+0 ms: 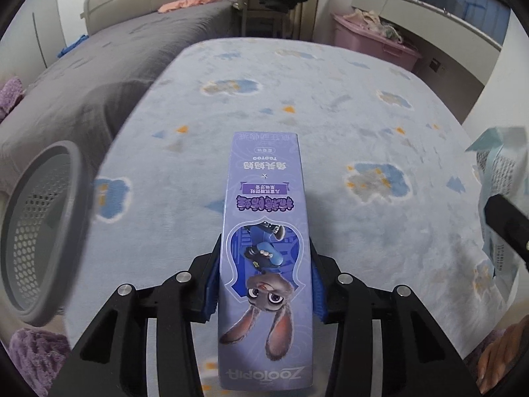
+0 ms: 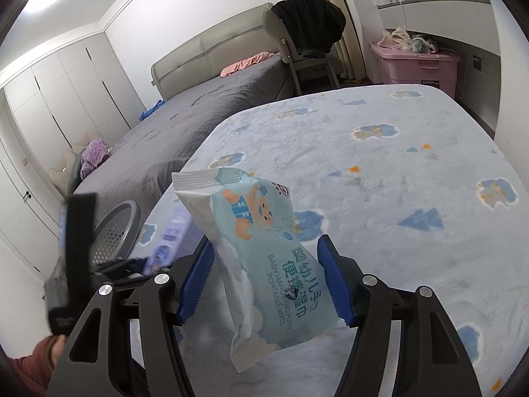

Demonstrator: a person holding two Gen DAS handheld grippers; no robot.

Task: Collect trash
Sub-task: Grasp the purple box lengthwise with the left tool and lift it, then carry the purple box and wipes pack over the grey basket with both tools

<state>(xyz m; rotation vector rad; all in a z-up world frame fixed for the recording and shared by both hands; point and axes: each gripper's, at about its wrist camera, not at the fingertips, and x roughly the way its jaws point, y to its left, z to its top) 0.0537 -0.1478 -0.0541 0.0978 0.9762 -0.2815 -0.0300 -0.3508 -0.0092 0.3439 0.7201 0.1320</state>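
Clamped between the blue-padded fingers of the left gripper (image 1: 264, 284): a long purple Zootopia toothpaste box (image 1: 266, 258), rabbit artwork upside down, pointing forward and held above the pale blue cartoon-print blanket (image 1: 330, 115) of the near bed. To the left of the box, off the blanket's edge, tilted with its mouth toward the camera: a grey perforated waste basket (image 1: 39, 228). Pinched between the blue fingers of the right gripper (image 2: 264, 281): a light-blue pack of baby wipes (image 2: 261, 258), tilted, its crimped top end leaning up and left, its lower end hanging below the pads, clear of the blanket (image 2: 396, 182). Visible again from the right wrist camera at lower left, blurred: the purple box (image 2: 172, 235), the left gripper's black frame and the basket rim (image 2: 115, 231). At the right edge of the left wrist view: the wipes pack (image 1: 499, 192) with a black part of the right gripper across it. Behind: a second bed under a grey cover (image 2: 198, 106) with a pink cloth (image 2: 246, 63) near its headboard, a chair draped with a dark garment (image 2: 307, 29), a pink storage bin (image 2: 416, 66) below the window, white wardrobe doors (image 2: 59, 99) on the left wall.
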